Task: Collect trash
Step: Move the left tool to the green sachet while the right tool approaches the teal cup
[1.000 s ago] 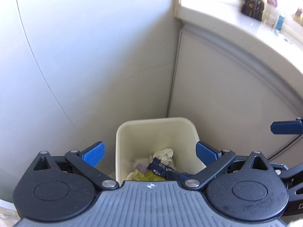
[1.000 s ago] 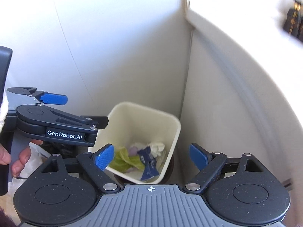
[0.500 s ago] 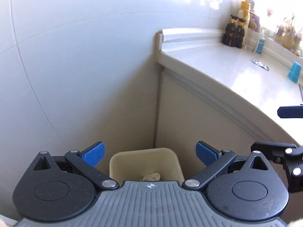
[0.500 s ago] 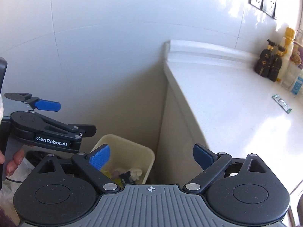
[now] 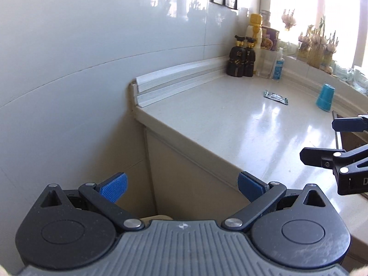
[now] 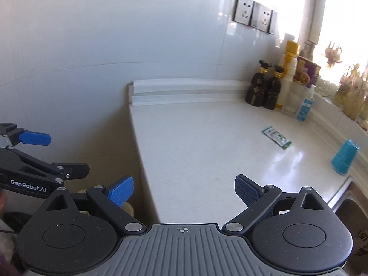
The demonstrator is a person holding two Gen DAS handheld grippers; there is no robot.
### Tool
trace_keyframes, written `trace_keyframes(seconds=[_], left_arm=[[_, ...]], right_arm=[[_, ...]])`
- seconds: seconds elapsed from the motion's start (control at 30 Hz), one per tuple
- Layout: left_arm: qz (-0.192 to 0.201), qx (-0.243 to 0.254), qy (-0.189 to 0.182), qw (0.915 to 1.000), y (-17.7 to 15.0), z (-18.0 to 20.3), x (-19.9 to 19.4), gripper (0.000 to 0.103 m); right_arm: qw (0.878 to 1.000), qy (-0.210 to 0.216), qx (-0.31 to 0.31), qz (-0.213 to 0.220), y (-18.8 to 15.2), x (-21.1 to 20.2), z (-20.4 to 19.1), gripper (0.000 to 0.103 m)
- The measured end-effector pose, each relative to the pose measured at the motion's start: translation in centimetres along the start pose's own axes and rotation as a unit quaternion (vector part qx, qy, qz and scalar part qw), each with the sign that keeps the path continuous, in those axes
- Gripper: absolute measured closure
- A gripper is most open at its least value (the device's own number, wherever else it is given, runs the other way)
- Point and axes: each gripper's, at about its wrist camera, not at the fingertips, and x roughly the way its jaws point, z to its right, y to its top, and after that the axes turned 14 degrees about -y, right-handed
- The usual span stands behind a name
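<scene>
A green and silver wrapper [image 6: 276, 137] lies flat on the white counter [image 6: 195, 151], also in the left wrist view [image 5: 275, 97]. A blue cup [image 6: 344, 160] stands upside down near the counter's right edge, also in the left wrist view [image 5: 325, 97]. My right gripper [image 6: 184, 191] is open and empty above the counter's near part. My left gripper [image 5: 181, 186] is open and empty, beside the counter's left end over the gap by the wall. Only a sliver of the cream trash bin's rim [image 5: 158, 217] shows below it.
Two dark bottles [image 6: 264, 89], a yellow-capped bottle [image 6: 287, 78], a small blue-labelled bottle [image 6: 304, 105] and jars stand at the counter's back right corner. Wall sockets [image 6: 253, 18] sit above. A sink edge [image 6: 345, 195] shows at right.
Both grippers have risen from over the trash bin and tilted up to face the counter. The bin has dropped almost out of view. Both stayed open and empty.
</scene>
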Motion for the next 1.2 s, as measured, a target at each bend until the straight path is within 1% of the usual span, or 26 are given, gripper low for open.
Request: trace_keyframes(seconds=[0.17,0.3,0.6,0.73,0.9,1.1,1.2], left_arm=[[-0.008,0.026,-0.026,0.9993,1.8,2.5,2.8,0.001],[-0.015,0.045,-0.043,0.9979,2.9,4.4,5.3,0.001],[-0.022,0.093,-0.078,0.9924,5.2,8.3,11.4,0.001],[-0.019,0.109,-0.101,0.9887,6.3,9.5,14.2,0.001],[-0.022,0.132,-0.112,0.9847,7.7,10.8,17.9,0.001],[-0.029,0.124,-0.135,0.9826,9.7,11.5,22.2,0.001],[-0.035,0.126,-0.143,0.9811,10.6,11.5,24.2,0.001]], right_arm=[[0.999,-0.045,0.02,0.002,0.5,1.7,4.6,0.007],[0.997,-0.074,0.037,0.006,0.4,3.1,7.8,0.006],[0.988,-0.141,0.069,0.001,-1.1,8.4,15.7,0.006],[0.984,-0.155,0.092,-0.009,-2.0,10.8,18.8,0.006],[0.98,-0.162,0.115,-0.014,-2.7,13.5,22.1,0.006],[0.976,-0.161,0.144,-0.011,-3.0,16.3,25.3,0.006],[0.976,-0.167,0.139,-0.004,-3.4,17.7,26.4,0.006]])
